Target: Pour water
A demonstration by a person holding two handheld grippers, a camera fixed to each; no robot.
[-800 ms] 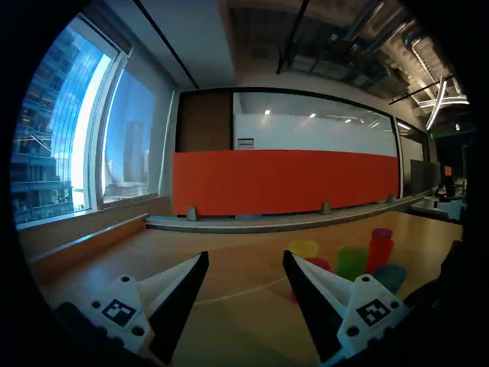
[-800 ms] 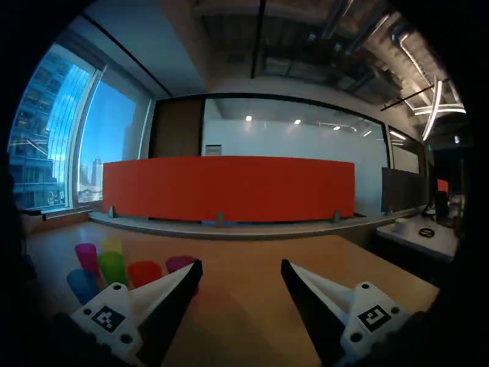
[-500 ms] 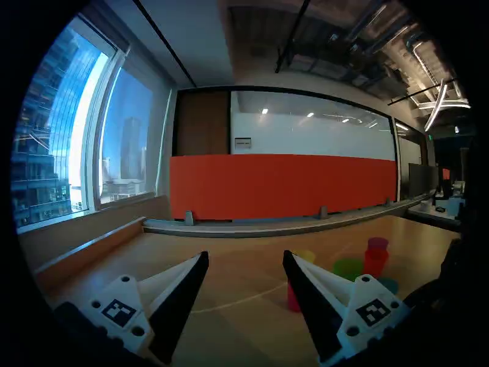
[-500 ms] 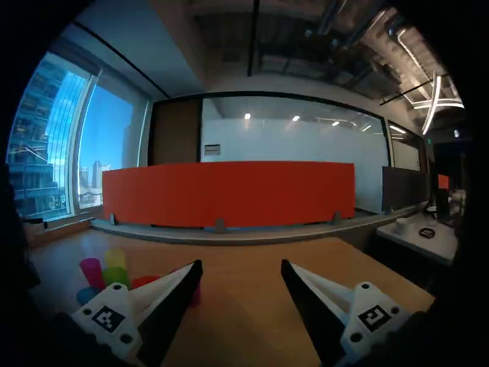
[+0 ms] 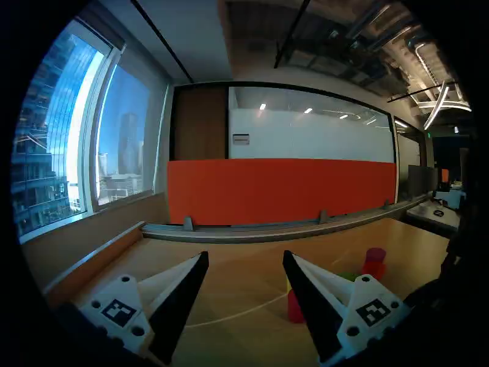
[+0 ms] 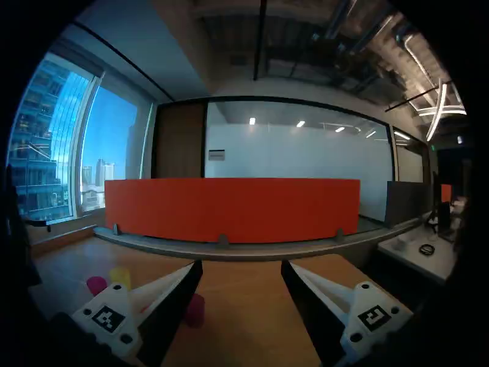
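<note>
At lower centre of the left gripper view, the left tool (image 5: pixel 245 255) gapes wide, holding nothing, above a wooden tabletop (image 5: pixel 232 300). Coloured plastic cups (image 5: pixel 374 263) cluster at lower right. The right tool (image 6: pixel 241 264) is likewise spread and empty. This looks like the approach step; next, one tool must descend and close around a cup.
</note>
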